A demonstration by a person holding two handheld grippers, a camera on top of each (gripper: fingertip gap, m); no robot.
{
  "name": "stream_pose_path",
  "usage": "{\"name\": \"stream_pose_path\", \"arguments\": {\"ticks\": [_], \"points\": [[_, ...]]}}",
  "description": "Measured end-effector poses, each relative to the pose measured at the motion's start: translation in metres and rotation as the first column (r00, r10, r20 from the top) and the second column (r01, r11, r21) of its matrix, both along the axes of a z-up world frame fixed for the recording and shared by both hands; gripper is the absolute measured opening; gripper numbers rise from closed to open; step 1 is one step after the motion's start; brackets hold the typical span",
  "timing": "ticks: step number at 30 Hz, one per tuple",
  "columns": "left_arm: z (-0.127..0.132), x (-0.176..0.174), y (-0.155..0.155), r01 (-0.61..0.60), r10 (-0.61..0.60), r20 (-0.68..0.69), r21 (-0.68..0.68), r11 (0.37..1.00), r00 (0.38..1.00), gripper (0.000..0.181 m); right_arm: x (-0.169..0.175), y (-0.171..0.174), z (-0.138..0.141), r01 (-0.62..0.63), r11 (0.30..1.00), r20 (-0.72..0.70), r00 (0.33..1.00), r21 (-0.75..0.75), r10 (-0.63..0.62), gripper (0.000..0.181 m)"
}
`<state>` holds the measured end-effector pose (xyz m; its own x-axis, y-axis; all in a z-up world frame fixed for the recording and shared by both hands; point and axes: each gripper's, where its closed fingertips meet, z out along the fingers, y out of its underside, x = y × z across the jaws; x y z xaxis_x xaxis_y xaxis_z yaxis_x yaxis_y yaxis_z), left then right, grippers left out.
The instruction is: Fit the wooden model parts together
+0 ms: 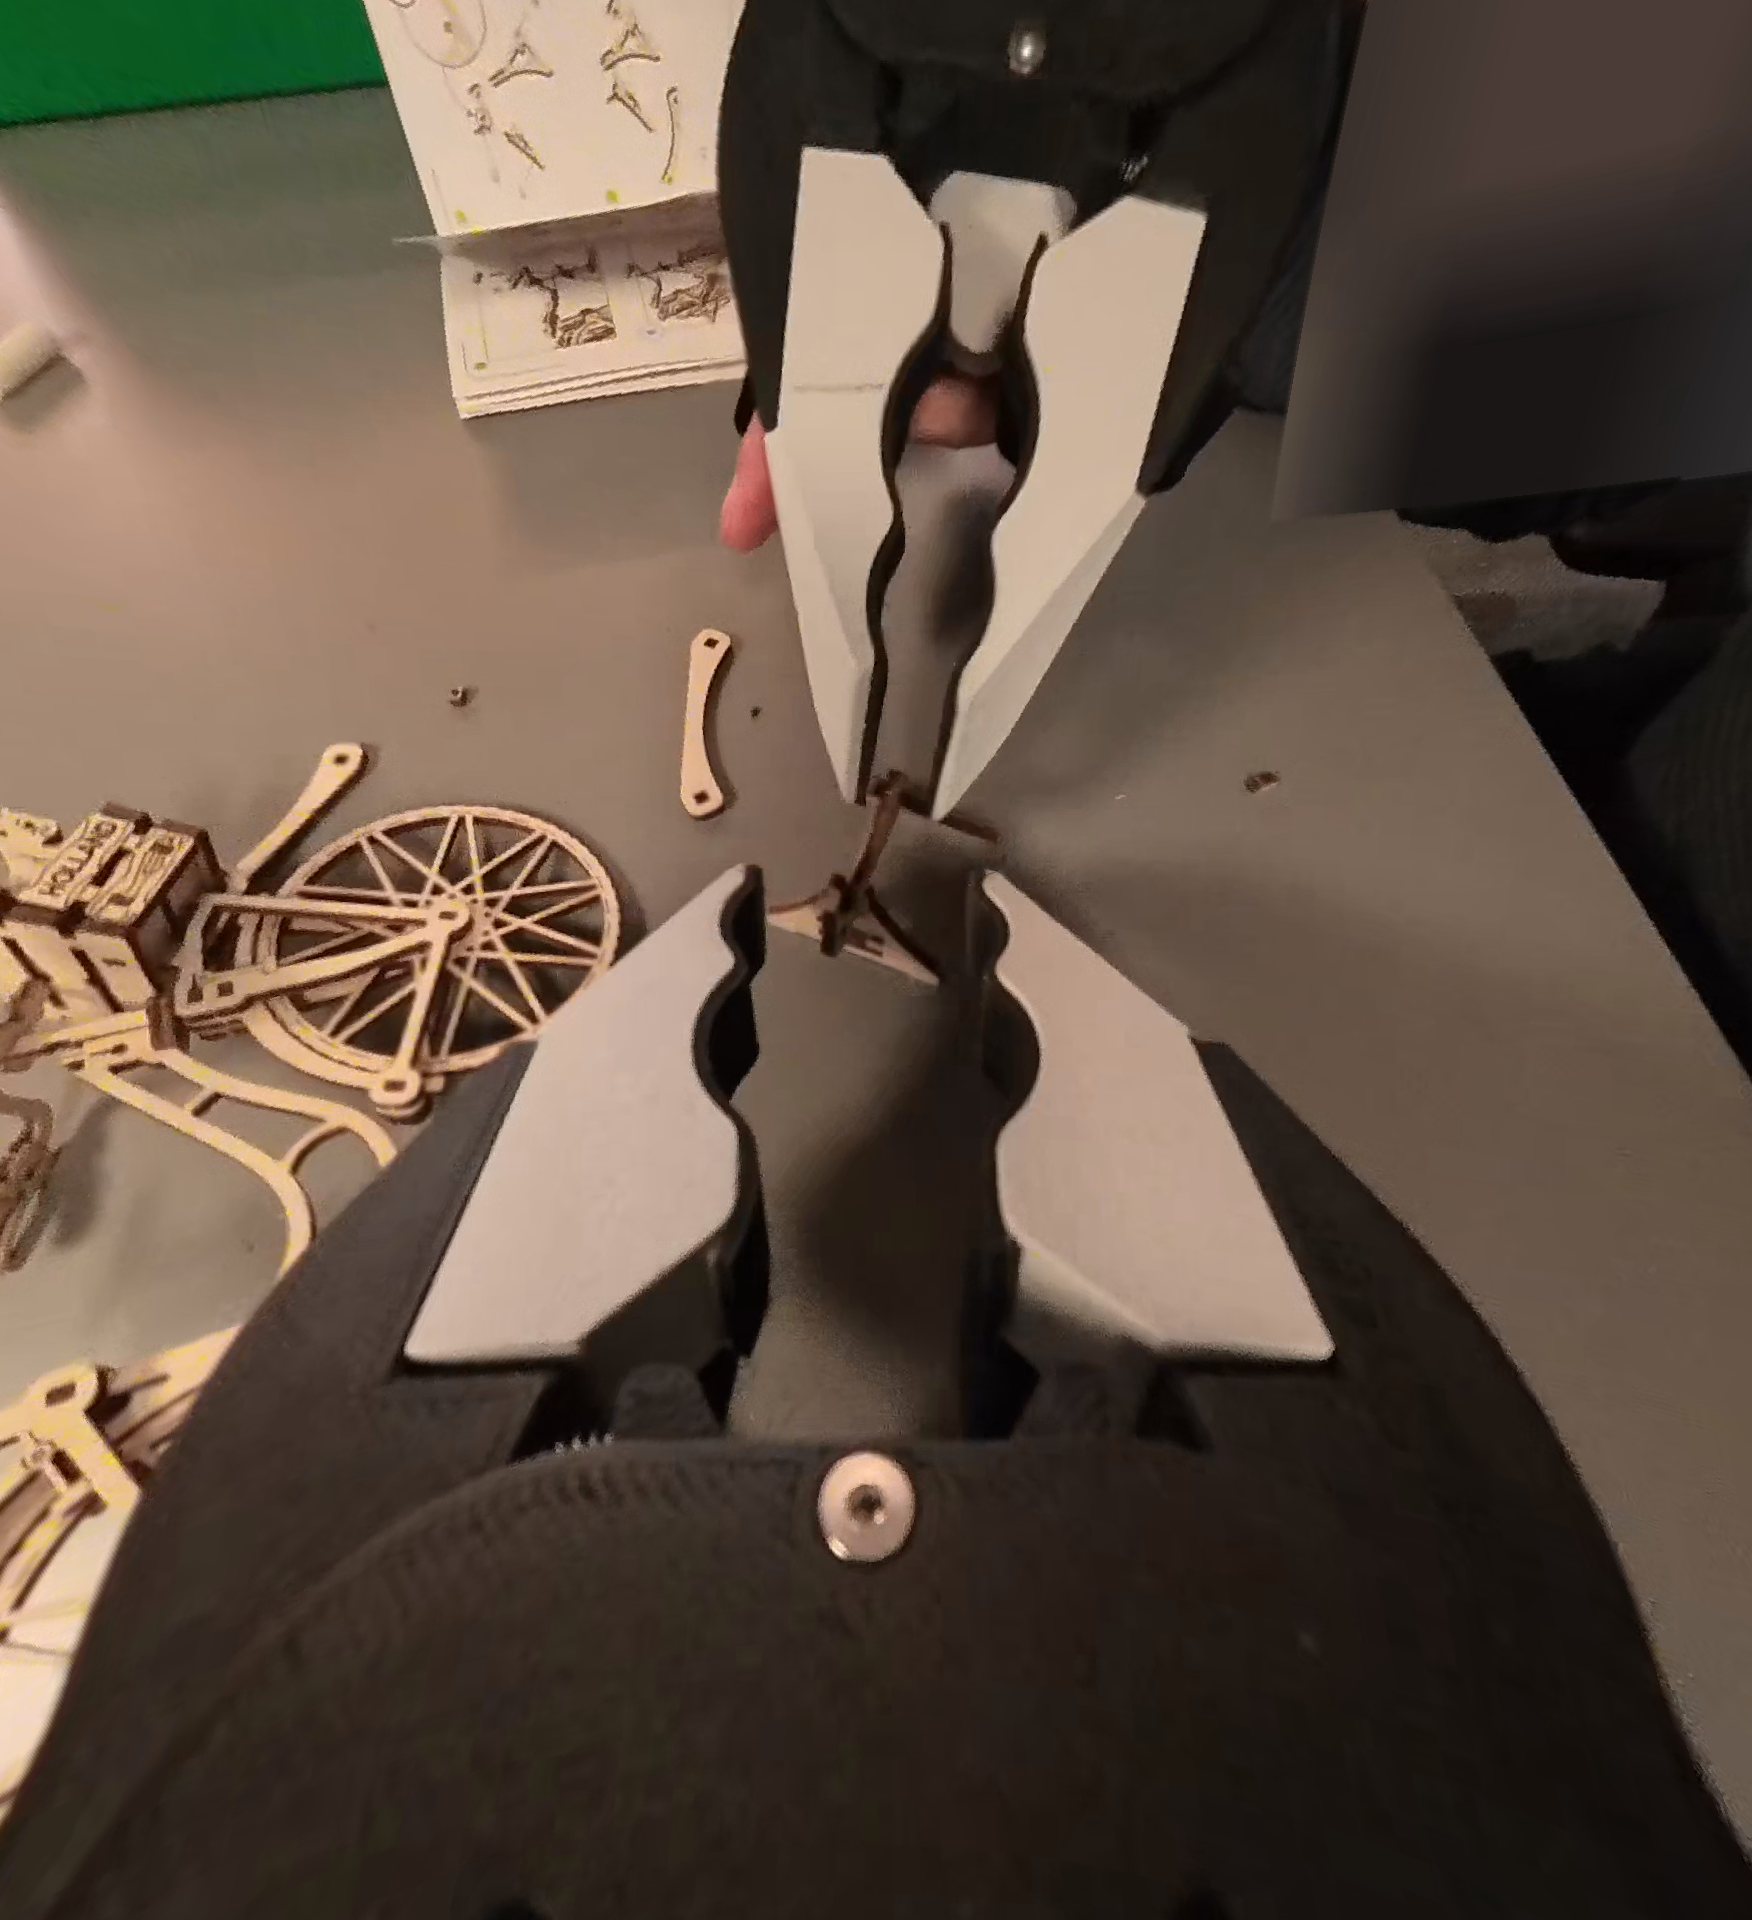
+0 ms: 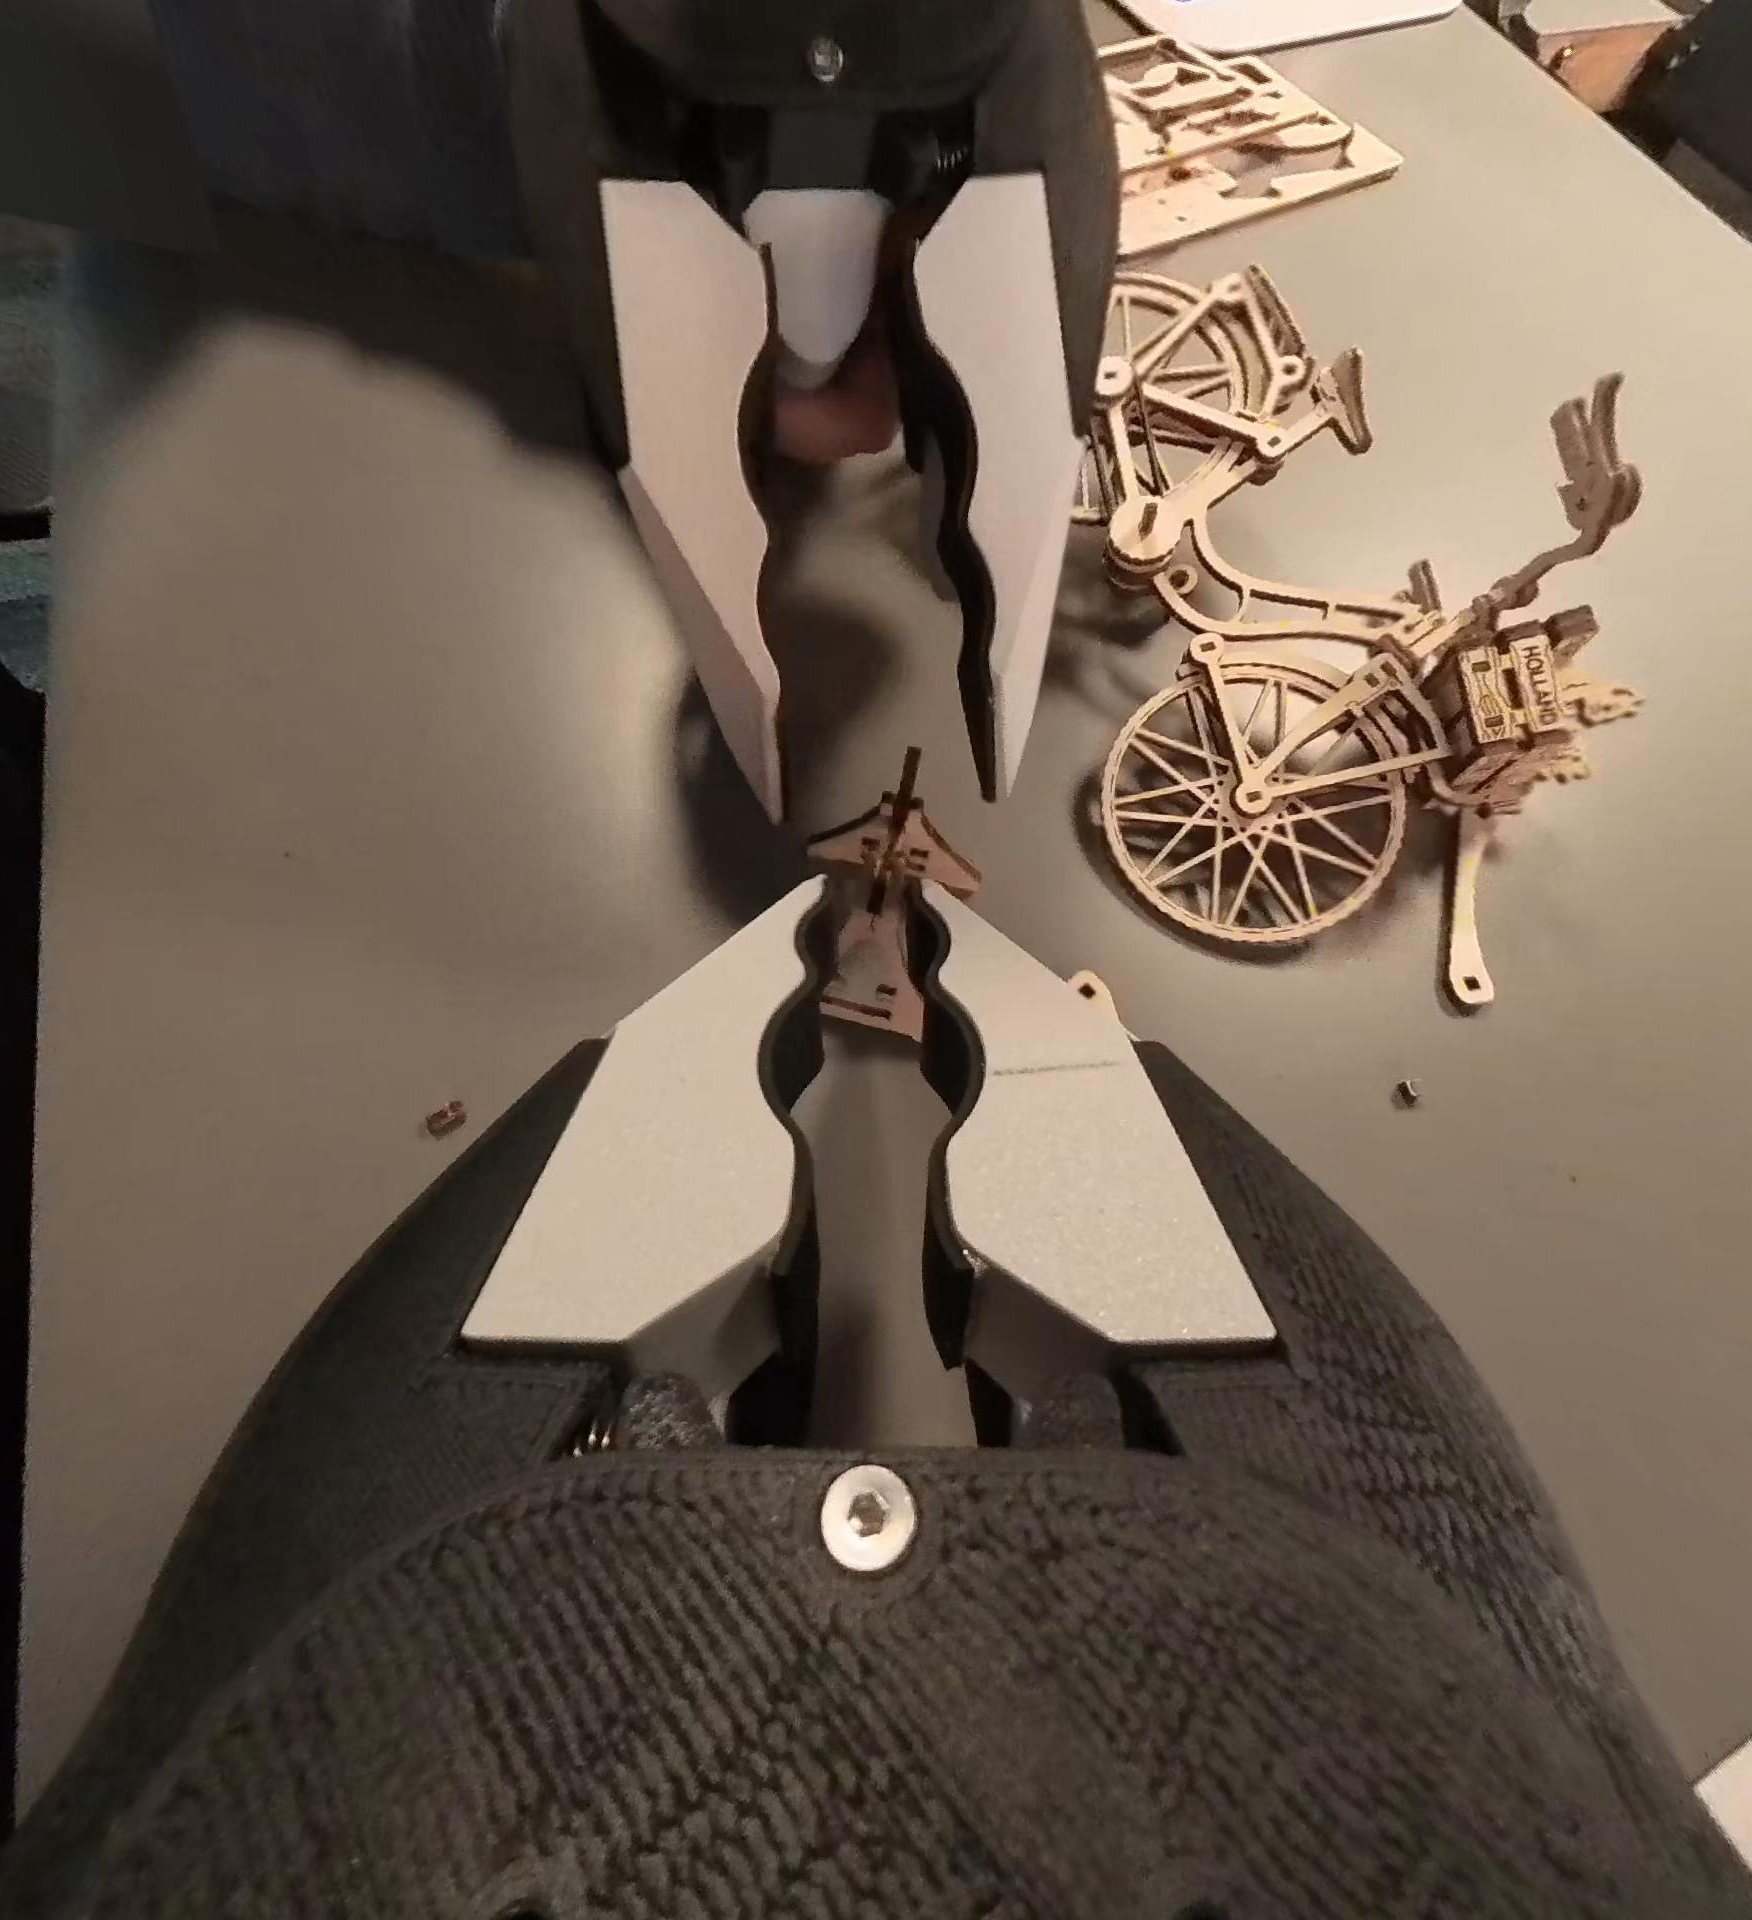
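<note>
Plywood: you are pinching a small wooden sub-assembly (image 2: 877,935) in the right gripper (image 2: 877,883), above the table (image 2: 1267,1143).
Left gripper (image 2: 882,816): spread, you are flanking its thin upright tab.
Handling: light, brittle; take flat faces, not tab.

The small wooden assembly (image 2: 877,914) sits between the tips of the right gripper (image 2: 877,894), clamped there above the table (image 2: 332,935); straight ahead the left gripper (image 2: 887,810) faces it tip to tip, its fingers parted just beyond the assembly's far end; in the left wrist view the assembly (image 1: 867,904) lies between both grippers' tips; ahead and to the right of the right gripper the bicycle model (image 2: 1371,707) lies flat on the table; beyond it lies the cut-out parts sheet (image 2: 1256,114); left of the left gripper (image 1: 867,904) and ahead lies a loose curved strip (image 1: 704,727); farther ahead, the instruction booklet (image 1: 581,208).
</note>
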<state>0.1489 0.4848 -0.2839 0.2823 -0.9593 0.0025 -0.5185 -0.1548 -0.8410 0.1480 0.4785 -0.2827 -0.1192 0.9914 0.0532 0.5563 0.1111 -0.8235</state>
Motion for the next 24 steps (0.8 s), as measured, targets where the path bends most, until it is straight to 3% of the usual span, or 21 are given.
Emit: {"name": "stream_pose_path", "arguments": {"ticks": [10,16,20,24], "points": [[-0.011,0.0,-0.005,0.016,-0.015,-0.056,0.006,1.0,0.998,0.025,0.006,0.006,-0.004,0.016,1.0,0.028,0.999,-0.004,-0.016,0.009],[-0.012,-0.003,-0.005,0.008,-0.007,-0.071,0.015,1.0,0.997,0.032,0.017,0.009,-0.014,0.013,1.0,0.09,0.996,0.017,-0.015,0.026],[-0.019,0.0,-0.004,-0.015,0.015,-0.116,-0.003,1.0,0.993,0.044,0.021,0.01,-0.018,0.018,1.0,0.11,0.994,0.009,-0.019,0.03],[-0.023,0.002,-0.007,-0.009,0.008,-0.124,-0.011,1.0,0.992,0.044,0.025,0.014,-0.014,0.029,1.0,0.092,0.995,0.01,-0.029,0.032]]}}
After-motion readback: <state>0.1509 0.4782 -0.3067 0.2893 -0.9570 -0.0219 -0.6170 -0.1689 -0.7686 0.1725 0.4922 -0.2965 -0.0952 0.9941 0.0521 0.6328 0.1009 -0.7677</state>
